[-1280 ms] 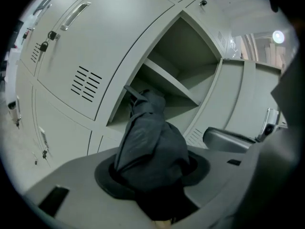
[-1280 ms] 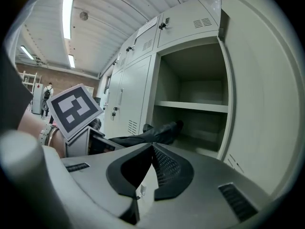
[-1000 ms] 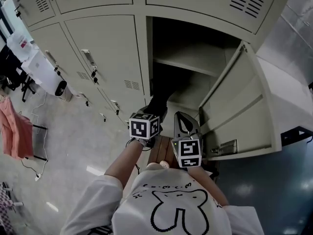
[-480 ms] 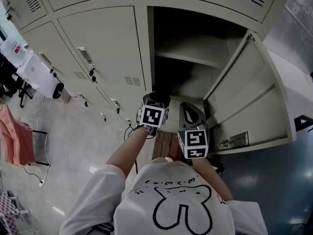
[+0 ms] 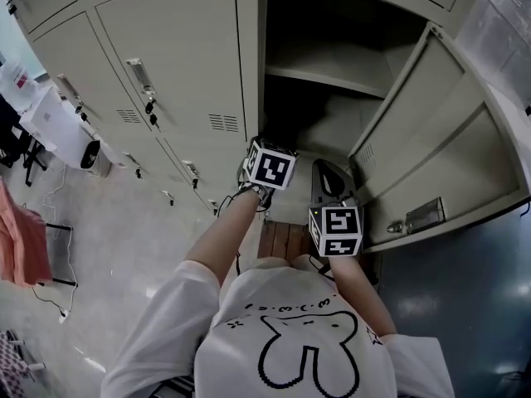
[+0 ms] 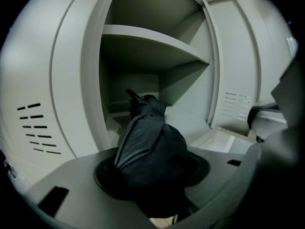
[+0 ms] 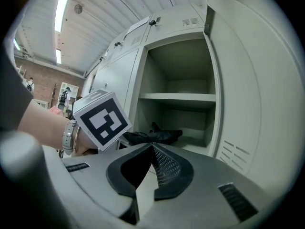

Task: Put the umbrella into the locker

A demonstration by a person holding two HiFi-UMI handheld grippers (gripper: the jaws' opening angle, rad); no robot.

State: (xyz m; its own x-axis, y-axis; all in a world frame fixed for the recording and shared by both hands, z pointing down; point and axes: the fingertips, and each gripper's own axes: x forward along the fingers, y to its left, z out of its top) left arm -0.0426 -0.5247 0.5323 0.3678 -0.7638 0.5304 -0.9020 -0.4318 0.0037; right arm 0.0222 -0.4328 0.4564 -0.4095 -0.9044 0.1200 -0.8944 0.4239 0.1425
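A black folded umbrella (image 6: 147, 144) sits between the pads of my left gripper (image 6: 151, 174), which is shut on it. Its tip points into the open locker (image 5: 332, 114), into the lower space under the shelf (image 6: 152, 44). In the right gripper view the umbrella (image 7: 155, 135) lies across the locker's threshold, past the left gripper's marker cube (image 7: 102, 119). My right gripper (image 7: 152, 148) is shut with nothing in it and hangs just right of the left one, in front of the opening. In the head view the umbrella is lost in the locker's dark.
The locker door (image 5: 431, 148) stands swung open at the right, close to my right gripper (image 5: 326, 172). Closed lockers with latches (image 5: 141, 77) fill the left. A white box (image 5: 62, 127) and an orange cloth (image 5: 21, 239) are on the floor at left.
Both grippers have moved forward toward the open locker. The left gripper has rolled and carried the umbrella's tip into the opening.
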